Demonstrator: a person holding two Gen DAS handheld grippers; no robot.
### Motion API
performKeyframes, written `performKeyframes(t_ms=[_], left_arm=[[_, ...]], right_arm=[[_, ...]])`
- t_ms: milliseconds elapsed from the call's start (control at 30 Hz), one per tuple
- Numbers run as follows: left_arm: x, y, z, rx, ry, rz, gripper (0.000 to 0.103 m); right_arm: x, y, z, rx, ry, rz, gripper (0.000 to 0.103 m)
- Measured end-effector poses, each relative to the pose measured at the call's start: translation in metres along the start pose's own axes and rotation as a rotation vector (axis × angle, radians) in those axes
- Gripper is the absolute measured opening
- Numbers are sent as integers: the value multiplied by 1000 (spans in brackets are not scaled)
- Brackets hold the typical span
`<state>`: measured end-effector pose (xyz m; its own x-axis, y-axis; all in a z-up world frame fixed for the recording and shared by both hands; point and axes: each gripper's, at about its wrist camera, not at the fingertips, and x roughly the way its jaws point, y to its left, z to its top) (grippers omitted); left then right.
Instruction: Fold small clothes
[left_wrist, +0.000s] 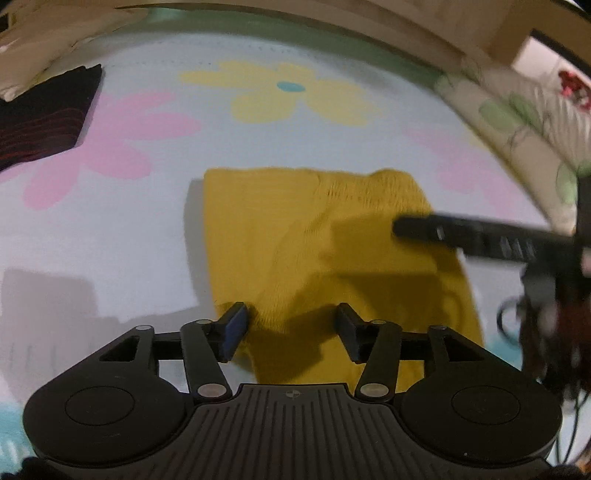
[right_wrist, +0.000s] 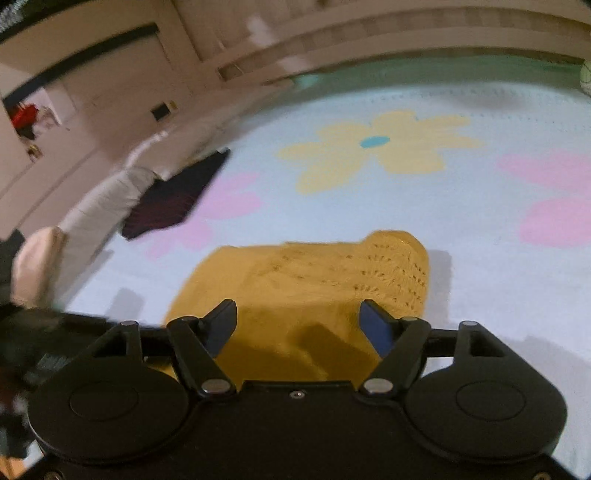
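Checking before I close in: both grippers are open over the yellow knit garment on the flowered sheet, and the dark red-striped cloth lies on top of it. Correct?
Not quite. The dark red-striped cloth lies apart from the yellow knit garment, off at the far left edge of the flowered sheet, as the left wrist view shows. The rest holds: the left gripper and the right gripper are both open over the garment.

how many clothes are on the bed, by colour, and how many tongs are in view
yellow knit garment: 1
dark garment with red stripes: 1
tongs: 2, the left tongs and the right tongs, both open over the yellow one
total: 4 things, 2 clothes and 2 tongs, on the flowered bedspread
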<state>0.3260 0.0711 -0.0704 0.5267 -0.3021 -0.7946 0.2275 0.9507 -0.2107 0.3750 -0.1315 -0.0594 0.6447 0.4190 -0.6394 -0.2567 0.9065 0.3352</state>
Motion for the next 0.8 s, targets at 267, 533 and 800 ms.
performKeyframes(t_ms=[267,533,800], left_arm=[[-6,6,-12,12,32,12,64],[-10,12,-24,-87,81,-77,78],[-5,21,-25,-179,84,-132,95]], right_arm=[[-1,-28,6,85,34,-86,76],[-21,-72,6,267,19,41,88],[-8,-79,-3,277,96,130,95]])
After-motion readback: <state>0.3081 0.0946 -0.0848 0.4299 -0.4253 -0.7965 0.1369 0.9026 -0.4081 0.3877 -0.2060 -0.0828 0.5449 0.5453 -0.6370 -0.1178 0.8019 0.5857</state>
